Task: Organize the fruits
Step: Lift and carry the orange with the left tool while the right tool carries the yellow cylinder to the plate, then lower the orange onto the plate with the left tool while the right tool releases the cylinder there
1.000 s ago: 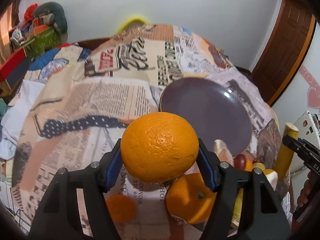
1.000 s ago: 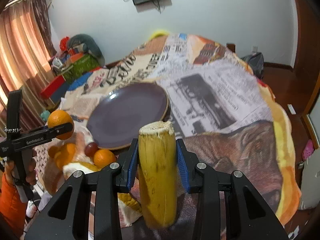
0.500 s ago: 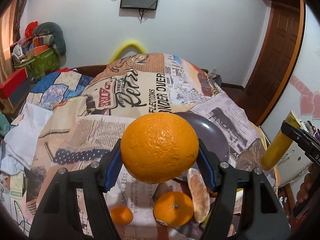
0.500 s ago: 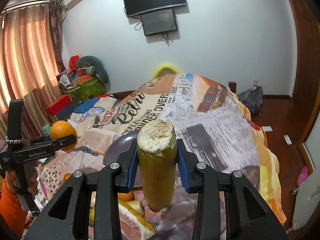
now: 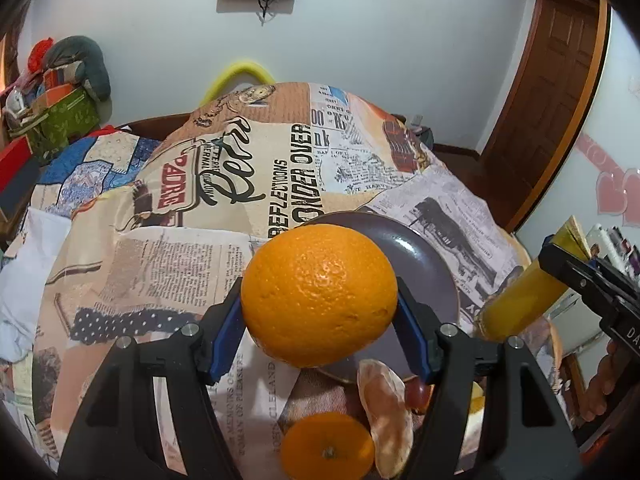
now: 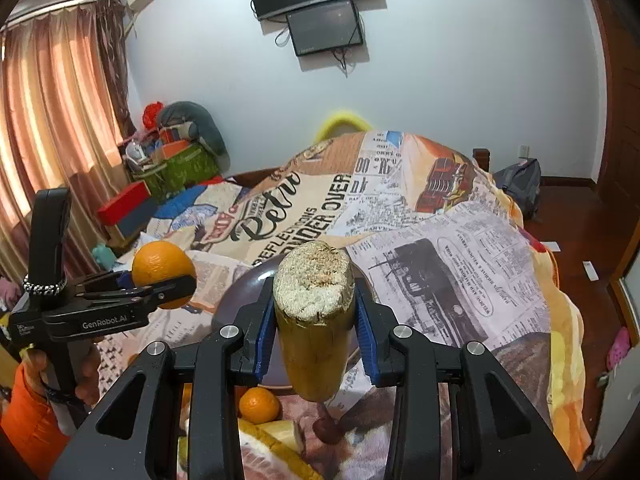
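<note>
Clamping orange (image 5: 319, 295) between left gripper (image 5: 320, 320) pads | right gripper (image 6: 314, 330) clamps yellow cut fruit (image 6: 313, 320)

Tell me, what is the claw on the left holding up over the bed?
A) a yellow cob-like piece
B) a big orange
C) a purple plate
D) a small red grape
B: the left claw has its blue pads pressed on both sides of a big orange, lifted above the purple plate.
</note>
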The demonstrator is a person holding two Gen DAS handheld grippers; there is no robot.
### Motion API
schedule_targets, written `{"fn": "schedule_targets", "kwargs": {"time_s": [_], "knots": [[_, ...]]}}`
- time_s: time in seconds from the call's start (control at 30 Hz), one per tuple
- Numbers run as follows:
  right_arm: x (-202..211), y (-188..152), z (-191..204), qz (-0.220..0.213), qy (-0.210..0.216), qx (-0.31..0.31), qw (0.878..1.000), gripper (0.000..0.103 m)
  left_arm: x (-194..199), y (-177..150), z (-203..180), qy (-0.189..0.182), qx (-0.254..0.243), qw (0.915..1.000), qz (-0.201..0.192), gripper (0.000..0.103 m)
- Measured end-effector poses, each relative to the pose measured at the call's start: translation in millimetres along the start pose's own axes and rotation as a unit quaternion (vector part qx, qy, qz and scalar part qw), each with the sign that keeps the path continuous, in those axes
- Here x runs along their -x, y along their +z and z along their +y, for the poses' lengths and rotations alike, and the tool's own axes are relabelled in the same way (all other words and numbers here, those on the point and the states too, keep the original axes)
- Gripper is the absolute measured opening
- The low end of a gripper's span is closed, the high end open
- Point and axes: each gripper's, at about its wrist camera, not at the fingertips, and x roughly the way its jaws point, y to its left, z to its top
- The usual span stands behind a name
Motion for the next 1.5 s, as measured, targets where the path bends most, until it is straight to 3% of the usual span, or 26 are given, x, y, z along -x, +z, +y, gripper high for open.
{"fn": "schedule_targets", "kwargs": {"time_s": [0.47,0.97,1.23,1.5], "knots": [[-57,2,2,0.048,0.008,0.002,0.999,0.033,-57,9,-7,0.007,-0.025,0.9980,0.058,0.067],[-99,20,-8,0.085,0.029,-0.001,0.996,0.033,-102,17,0,0.006,-0.019,0.9936,0.111,0.067],[-108,20,-3,0.097,0.011,0.022,0.995,0.036,-112,17,6,-0.015,-0.002,0.9901,0.140,0.067],[-111,14,-10,0.121,0.016,0.006,0.992,0.039,-98,22,5,-0.010,-0.006,0.9932,0.116,0.068]]}}
